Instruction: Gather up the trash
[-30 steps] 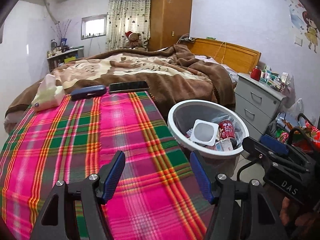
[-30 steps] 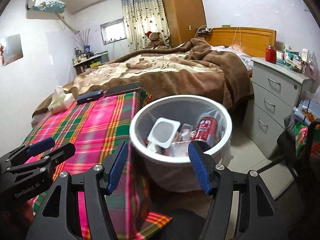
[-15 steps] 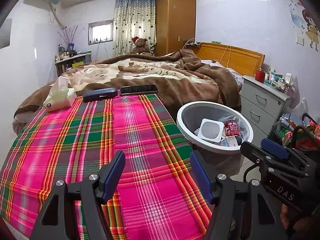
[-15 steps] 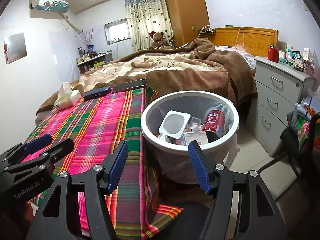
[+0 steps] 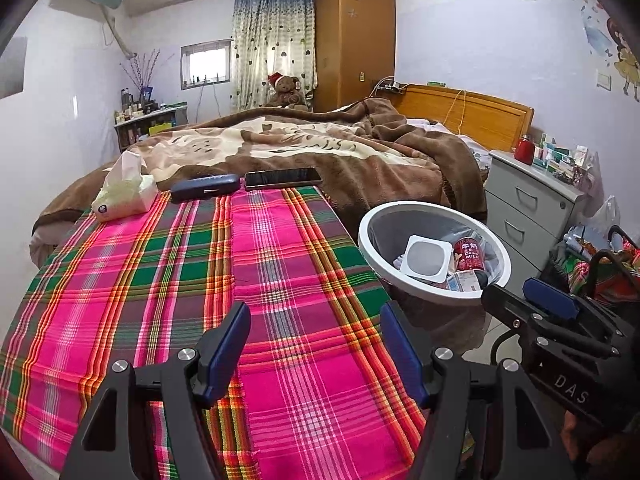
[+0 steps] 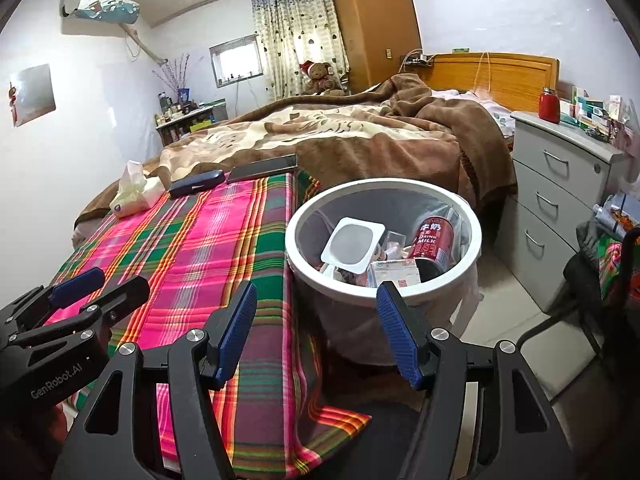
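Note:
A white round trash bin (image 6: 474, 232) stands on the floor beside the plaid cloth (image 5: 168, 280); it also shows in the left wrist view (image 5: 366, 240). Inside it lie a white plastic tray (image 6: 352, 244), a red milk can (image 6: 434, 240) and paper scraps (image 6: 396, 274). My left gripper (image 5: 314, 340) is open and empty above the near part of the cloth; it also shows at lower left in the right wrist view (image 6: 96, 286). My right gripper (image 6: 316, 320) is open and empty, just short of the bin's near rim.
At the cloth's far edge lie a tissue pack (image 5: 124, 192), a dark blue case (image 5: 204, 188) and a phone (image 5: 282, 178). A bed with a brown blanket (image 5: 320, 152) lies beyond. A grey drawer cabinet (image 6: 560, 196) stands right of the bin, with bags (image 5: 600, 268) on the floor.
Both grippers have pulled back and risen; the bin and cloth look farther away. Both stay open and empty. The bin's contents have not moved.

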Tool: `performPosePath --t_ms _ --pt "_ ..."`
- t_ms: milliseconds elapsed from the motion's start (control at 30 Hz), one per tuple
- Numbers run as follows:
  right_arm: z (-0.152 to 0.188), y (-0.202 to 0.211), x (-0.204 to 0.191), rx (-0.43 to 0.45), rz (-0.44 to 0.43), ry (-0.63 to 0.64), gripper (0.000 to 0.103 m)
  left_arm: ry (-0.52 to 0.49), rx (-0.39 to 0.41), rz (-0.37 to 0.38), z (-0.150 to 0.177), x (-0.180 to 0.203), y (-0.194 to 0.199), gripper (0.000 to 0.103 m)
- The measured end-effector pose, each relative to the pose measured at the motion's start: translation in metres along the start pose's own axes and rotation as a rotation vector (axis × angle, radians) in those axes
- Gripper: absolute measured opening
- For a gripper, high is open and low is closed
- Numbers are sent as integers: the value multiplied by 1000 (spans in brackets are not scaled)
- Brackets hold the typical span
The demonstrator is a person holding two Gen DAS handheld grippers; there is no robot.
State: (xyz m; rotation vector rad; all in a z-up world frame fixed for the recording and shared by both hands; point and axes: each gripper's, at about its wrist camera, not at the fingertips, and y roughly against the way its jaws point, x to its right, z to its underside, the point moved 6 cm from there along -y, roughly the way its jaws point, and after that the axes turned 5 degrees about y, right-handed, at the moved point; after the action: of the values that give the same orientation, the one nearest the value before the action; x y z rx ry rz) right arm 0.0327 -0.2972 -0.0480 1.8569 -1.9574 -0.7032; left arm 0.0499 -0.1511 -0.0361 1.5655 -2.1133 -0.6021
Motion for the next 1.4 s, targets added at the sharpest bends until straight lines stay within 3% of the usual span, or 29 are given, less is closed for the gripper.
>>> performPosePath --t_ms 1400 --pt "2 3 -4 -1 -7 6 64 15 7 -15 -1 -6 5 67"
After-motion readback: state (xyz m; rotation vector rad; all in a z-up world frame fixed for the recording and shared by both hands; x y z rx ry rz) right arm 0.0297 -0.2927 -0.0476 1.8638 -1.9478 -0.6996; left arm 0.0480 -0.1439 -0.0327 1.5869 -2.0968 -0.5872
